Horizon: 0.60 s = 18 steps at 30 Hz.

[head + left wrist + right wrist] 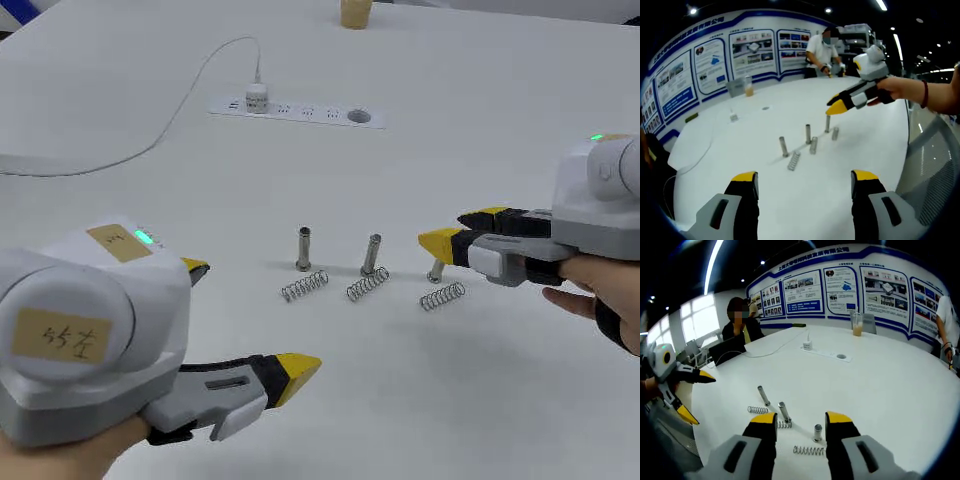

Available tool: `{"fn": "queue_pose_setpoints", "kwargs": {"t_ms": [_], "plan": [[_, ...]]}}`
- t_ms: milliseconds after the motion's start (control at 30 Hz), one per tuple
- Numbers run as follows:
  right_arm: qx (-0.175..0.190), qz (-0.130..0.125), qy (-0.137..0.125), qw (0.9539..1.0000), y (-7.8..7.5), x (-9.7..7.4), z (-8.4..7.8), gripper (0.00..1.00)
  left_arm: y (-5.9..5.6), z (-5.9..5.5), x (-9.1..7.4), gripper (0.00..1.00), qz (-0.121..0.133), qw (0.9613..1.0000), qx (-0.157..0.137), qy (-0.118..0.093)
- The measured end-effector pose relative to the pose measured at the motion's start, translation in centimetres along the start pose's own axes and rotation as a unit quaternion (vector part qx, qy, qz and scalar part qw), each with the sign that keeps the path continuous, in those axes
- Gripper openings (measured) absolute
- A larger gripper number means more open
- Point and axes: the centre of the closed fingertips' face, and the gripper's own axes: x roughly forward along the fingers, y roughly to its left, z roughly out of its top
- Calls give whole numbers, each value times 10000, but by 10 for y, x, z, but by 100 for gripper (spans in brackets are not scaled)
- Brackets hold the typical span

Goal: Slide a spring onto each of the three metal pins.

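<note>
Left gripper [250, 318], jaws wide apart & empty, hangs low at the near-left of the white table [450, 400], well apart from the work.

At centre, three pins stand upright in a row, each w/ a spring lying flat just in front of it on the person's side. None is threaded yet. L to R:
- left pin [304, 247] w/ left spring [305, 286]
- middle pin [371, 254] w/ middle spring [368, 284]
- right pin [436, 270] w/ right spring [442, 296]

Each spring's long axis runs roughly along the row, slightly slanted, i.e. crosswise to its pin's vertical axis.

Right gripper [458, 230], jaws parted & holding nothing, hovers just beside the right pin, its lower tip partly covering the pin top. It is clearly the nearer tool.

In the right gripper view the right spring lies below & between the jaws, its axis running jaw to jaw. Prob. needs a drop toward the person plus a wrist roll to pinch across the coils, then a tip-up to vertical before threading.

A power strip [297, 110] lies farther back.
</note>
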Motion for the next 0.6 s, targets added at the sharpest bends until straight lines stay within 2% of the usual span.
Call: {"fn": "queue_pose_setpoints", "kwargs": {"t_ms": [333,600], "plan": [[-51,278,-141,9995,16,-13,-5,49,5,-8,14,72,-122,9997,190,84],[81,347,-170,9992,21,-21,-17,50,7,-11,30,66,-297,9990,326,87]]}}
